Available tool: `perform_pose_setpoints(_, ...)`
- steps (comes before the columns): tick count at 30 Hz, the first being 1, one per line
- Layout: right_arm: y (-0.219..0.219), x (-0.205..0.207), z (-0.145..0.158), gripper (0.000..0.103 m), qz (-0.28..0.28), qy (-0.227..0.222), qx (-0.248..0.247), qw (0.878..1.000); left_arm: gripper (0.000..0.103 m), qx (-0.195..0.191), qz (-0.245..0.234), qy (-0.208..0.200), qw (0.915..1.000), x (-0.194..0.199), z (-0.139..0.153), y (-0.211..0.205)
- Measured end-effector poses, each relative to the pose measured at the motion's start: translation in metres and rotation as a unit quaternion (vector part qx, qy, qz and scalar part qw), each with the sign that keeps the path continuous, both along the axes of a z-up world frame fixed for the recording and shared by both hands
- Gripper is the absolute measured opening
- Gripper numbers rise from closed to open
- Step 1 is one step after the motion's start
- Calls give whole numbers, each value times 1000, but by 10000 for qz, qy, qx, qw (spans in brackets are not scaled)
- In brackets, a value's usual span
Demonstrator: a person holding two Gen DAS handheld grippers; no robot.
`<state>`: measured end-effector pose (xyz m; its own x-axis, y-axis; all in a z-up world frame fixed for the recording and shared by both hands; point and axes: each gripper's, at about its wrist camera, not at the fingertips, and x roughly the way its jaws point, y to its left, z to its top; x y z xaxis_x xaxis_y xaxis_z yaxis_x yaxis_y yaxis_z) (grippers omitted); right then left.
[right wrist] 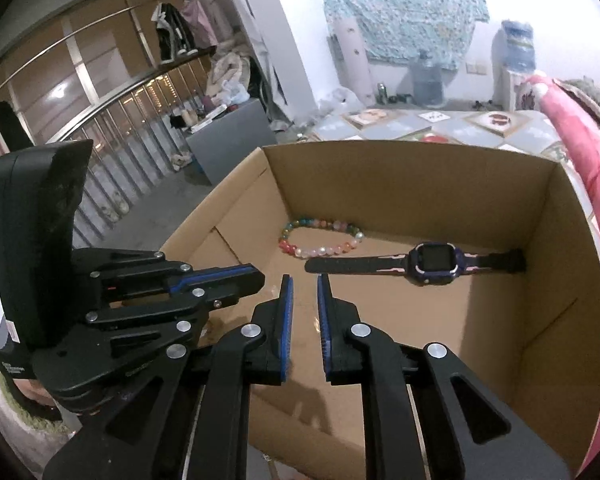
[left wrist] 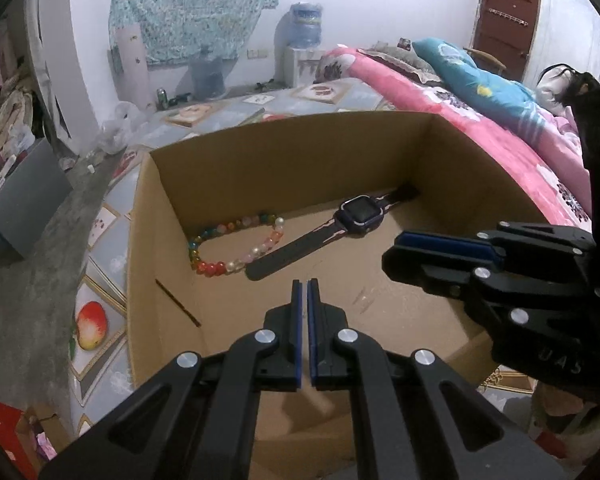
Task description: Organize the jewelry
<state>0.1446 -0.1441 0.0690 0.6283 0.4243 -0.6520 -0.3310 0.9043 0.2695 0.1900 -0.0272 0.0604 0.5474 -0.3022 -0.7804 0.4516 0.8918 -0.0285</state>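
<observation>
Inside the cardboard box point(left wrist: 228, 168), the bead bracelet point(left wrist: 236, 246) and watch point(left wrist: 358, 212) lie touching near the far wall. Both tools hover empty above it: left tool point(left wrist: 305, 284) nearly closed, right tool point(right wrist: 305, 280) slightly parted. Open wider before descending onto either piece, approaching clear of the other.

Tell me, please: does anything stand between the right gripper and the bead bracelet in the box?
Nothing visible does. The right gripper hangs empty over bare cardboard, and the bead bracelet lies just beyond. The watch lies to the right, beside the path.
</observation>
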Motion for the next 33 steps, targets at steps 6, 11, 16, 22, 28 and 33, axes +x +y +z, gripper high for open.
perform_pose_setpoints(6,-8,-1,3,25,-33,-52,120,9999,19,142,141,-140,9997,-4,2,1)
perform_pose_setpoints(11,-16,-10,13,29,-74,-220,298,9993,21,96,205,-301,9993,-13,12,5)
perform_pose_setpoints(16,-25,-31,27,34,-85,-506,579,9970,24,-157,224,-642,9976,-37,31,15)
perform_pose_setpoints(22,-37,-71,44,35,-13,-971,929,9909,31,-548,57,-1031,9931,-85,48,29)
perform_pose_setpoints(28,-48,-110,45,35,20,-1230,972,9876,38,-770,-266,-1061,9910,-133,40,31)
perform_pose_setpoints(33,-44,-121,23,29,117,-876,780,9930,38,-843,-353,-595,9940,-150,6,30)
